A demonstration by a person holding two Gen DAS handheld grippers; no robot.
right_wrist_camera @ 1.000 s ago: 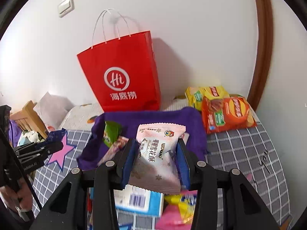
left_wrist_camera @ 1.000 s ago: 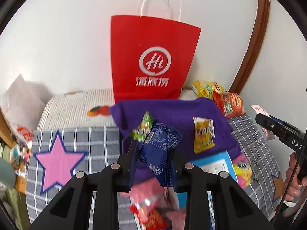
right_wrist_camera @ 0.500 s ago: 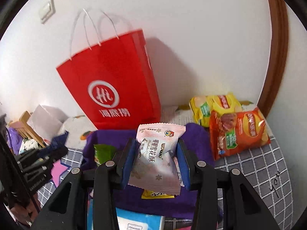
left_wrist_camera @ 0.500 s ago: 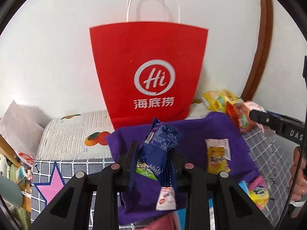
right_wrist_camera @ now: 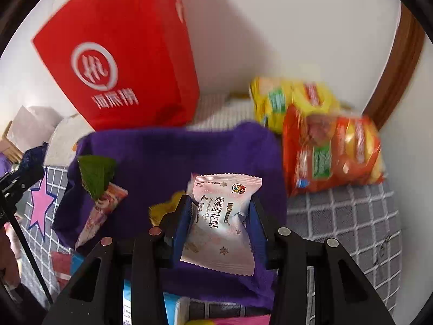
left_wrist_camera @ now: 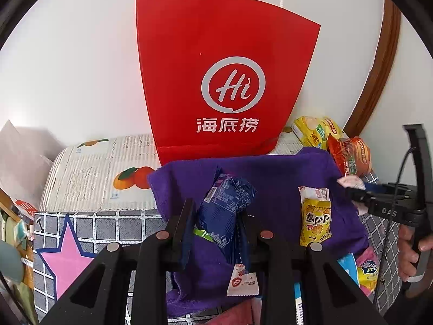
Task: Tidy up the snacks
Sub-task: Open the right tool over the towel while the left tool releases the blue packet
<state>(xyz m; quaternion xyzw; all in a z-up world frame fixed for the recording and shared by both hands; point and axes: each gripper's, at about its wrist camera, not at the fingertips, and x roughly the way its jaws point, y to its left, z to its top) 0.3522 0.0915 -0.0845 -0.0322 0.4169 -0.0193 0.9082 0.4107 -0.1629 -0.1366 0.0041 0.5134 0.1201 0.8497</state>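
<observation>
Mid-carry: left gripper [left_wrist_camera: 216, 216] clenched on a blue packet [left_wrist_camera: 226, 211], right gripper [right_wrist_camera: 220, 216] clenched on a pink packet [right_wrist_camera: 223, 224], both held above the purple cloth [left_wrist_camera: 270, 173] spread on the bed in front of the red bag [left_wrist_camera: 227, 75]. Already lying on the cloth: a yellow packet [left_wrist_camera: 315, 222], a green one [right_wrist_camera: 96, 174] and a few more. Next, probably: lower each packet to a bare patch of cloth, clear of the others, then open the fingers.

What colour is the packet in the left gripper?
Dark blue with white print; the packet shows best in the left wrist view, clamped in the left gripper.
</observation>
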